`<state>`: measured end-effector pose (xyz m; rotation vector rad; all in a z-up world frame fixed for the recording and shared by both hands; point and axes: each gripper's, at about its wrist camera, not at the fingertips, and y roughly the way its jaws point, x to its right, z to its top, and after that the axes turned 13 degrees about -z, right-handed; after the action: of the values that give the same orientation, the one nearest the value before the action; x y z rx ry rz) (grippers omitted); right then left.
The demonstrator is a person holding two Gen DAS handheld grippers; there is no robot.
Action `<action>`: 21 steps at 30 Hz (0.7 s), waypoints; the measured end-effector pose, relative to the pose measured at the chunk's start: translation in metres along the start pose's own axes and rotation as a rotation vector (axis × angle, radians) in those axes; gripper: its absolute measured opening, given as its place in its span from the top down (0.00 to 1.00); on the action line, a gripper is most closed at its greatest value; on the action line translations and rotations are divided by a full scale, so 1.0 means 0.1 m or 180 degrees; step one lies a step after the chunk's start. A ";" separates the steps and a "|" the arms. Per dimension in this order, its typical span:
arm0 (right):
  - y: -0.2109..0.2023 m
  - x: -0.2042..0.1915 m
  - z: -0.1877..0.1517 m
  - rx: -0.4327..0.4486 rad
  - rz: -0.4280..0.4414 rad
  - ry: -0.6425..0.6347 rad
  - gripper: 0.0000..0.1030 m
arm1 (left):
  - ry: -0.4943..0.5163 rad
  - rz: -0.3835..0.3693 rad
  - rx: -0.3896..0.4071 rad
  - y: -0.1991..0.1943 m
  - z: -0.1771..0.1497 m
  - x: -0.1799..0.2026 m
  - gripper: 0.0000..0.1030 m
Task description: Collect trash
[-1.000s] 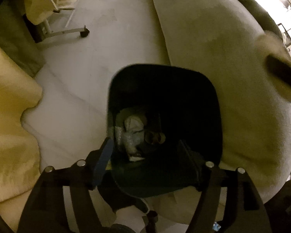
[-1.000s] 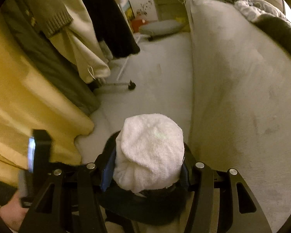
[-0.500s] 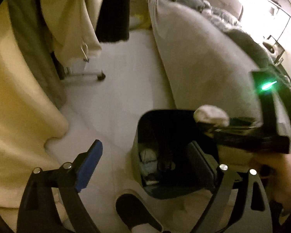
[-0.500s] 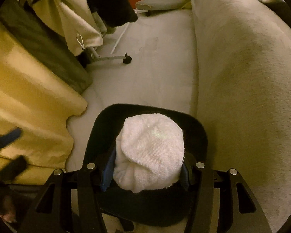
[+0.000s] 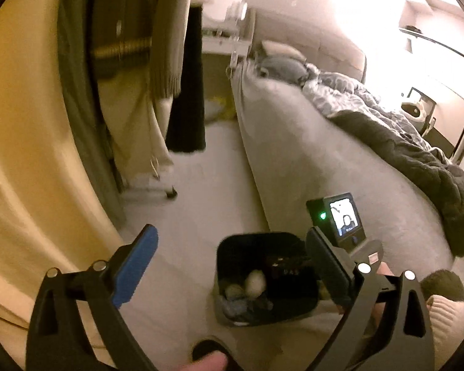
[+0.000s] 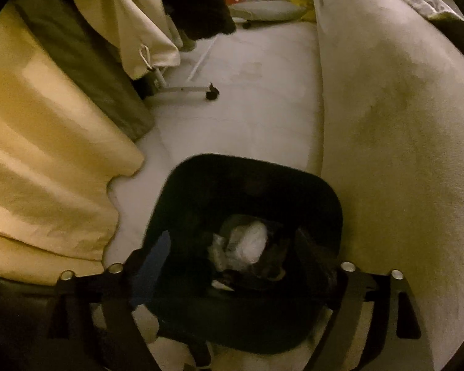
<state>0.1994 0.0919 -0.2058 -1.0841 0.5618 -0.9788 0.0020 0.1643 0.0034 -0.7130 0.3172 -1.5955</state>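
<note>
I note a pale, light-grey floor running between hanging clothes and the bed. Standing directly on it is a black, rounded-square plastic waste bin, just beside the bed's light fabric side; a white crumpled wad and other scraps lie inside. A white rack leg with a black caster rests on the floor further off. A grey flat cushion lies at the far end. On the bed, I see a dark rumpled duvet.
</note>
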 end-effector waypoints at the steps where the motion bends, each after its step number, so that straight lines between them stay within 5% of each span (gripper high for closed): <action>1: -0.05 -0.01 0.00 0.0037 0.0001 0.0001 0.14 | 0.0040 0.0025 0.0032 -0.04 0.02 0.02 0.04; 9: -0.79 -0.05 -0.12 0.0556 0.0077 -0.0097 0.03 | 0.0170 0.0136 0.0430 -0.49 0.09 0.18 0.03; 21: -2.03 0.26 -0.81 0.1253 -0.0222 -0.0144 0.03 | 0.0529 0.0169 0.0475 -0.60 -0.11 0.49 0.03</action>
<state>0.0712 0.0040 -0.0499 -0.7747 0.2786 -1.0697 -0.0526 0.1249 0.0426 -0.4553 0.3316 -1.6126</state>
